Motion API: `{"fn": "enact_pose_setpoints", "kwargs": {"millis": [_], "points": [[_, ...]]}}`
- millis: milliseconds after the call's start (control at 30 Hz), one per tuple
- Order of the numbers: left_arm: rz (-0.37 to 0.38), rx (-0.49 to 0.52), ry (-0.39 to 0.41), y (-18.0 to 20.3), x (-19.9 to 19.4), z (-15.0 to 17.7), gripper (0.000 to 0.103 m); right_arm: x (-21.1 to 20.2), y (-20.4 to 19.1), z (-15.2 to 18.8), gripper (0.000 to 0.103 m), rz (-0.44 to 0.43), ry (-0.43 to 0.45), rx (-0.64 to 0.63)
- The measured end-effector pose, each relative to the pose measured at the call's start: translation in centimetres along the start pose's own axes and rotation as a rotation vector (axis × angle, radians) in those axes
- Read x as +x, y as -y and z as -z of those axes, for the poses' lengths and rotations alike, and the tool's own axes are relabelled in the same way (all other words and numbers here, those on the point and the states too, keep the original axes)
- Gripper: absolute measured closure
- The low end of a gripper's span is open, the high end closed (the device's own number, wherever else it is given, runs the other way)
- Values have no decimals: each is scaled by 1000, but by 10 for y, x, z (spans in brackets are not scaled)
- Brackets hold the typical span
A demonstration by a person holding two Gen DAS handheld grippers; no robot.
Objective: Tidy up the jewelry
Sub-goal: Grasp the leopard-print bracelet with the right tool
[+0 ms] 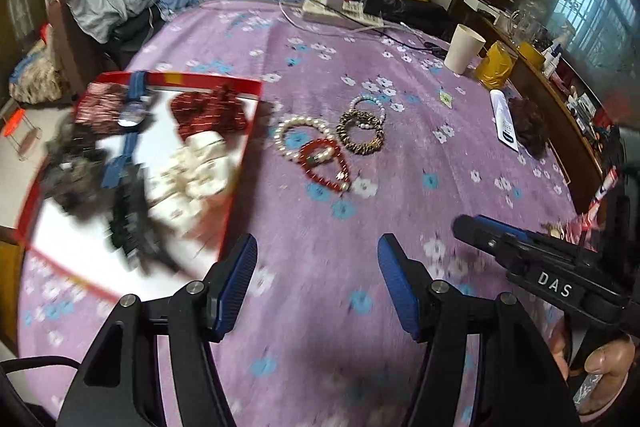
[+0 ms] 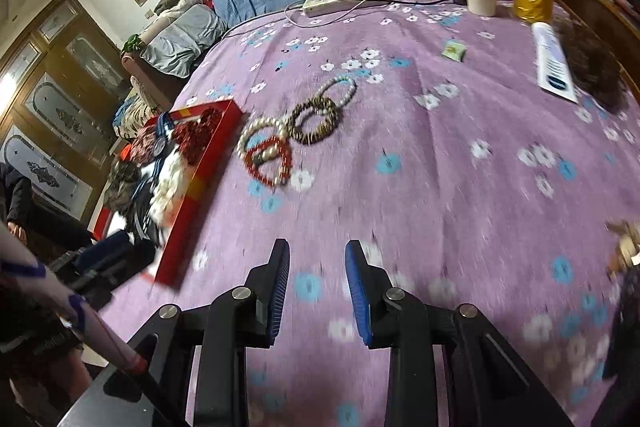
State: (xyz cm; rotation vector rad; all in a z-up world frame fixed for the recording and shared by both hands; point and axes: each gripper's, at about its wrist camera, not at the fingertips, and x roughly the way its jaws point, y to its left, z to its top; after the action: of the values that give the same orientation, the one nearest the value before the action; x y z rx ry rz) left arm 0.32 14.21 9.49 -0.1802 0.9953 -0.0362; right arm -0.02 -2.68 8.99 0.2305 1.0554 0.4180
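Observation:
Several bracelets lie in a cluster on the purple flowered bedspread (image 1: 400,227): a pearl one (image 1: 298,137), a red bead one (image 1: 324,163), a brown spotted one (image 1: 360,131) and a thin white bead one (image 1: 370,105). The right wrist view has the same pearl (image 2: 260,131), red (image 2: 268,163) and spotted (image 2: 316,121) bracelets. A red-rimmed box (image 1: 208,79) to their left holds more jewelry and a blue watch. My left gripper (image 1: 318,267) hangs open and empty short of the cluster. My right gripper (image 2: 318,283) is open with a narrower gap, empty, over bare bedspread.
A paper cup (image 1: 464,49), a yellow jar (image 1: 496,65), a white tube (image 1: 505,119) and a dark hair bundle (image 1: 528,125) sit at the right. A power strip (image 1: 340,13) with cables lies at the back. The red box's side wall (image 2: 188,211) stands left of my right gripper.

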Motion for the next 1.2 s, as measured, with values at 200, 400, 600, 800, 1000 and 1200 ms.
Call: {"fn": "enact_pose_setpoints", "kwargs": {"millis": [200,400,600,800,1000,1200], "points": [[9,-5,-58,-4,56,-27,55,45,0,-48,72,16,-38,-19],[0,-40,-103,-11,94,-47,57,94,-3,-88,72,47,-87,-47],[-31,-14,-130,-9,117,-54,57,120,3,-106,72,81,-109,-28],[-65,20,-132,1,122,-52,57,126,-5,-102,72,202,-138,-108],[-27,69,-164,22,112,-30,57,105,8,-80,73,308,-154,-136],[75,114,-214,42,90,8,57,64,44,-34,74,350,-157,-80]]}}
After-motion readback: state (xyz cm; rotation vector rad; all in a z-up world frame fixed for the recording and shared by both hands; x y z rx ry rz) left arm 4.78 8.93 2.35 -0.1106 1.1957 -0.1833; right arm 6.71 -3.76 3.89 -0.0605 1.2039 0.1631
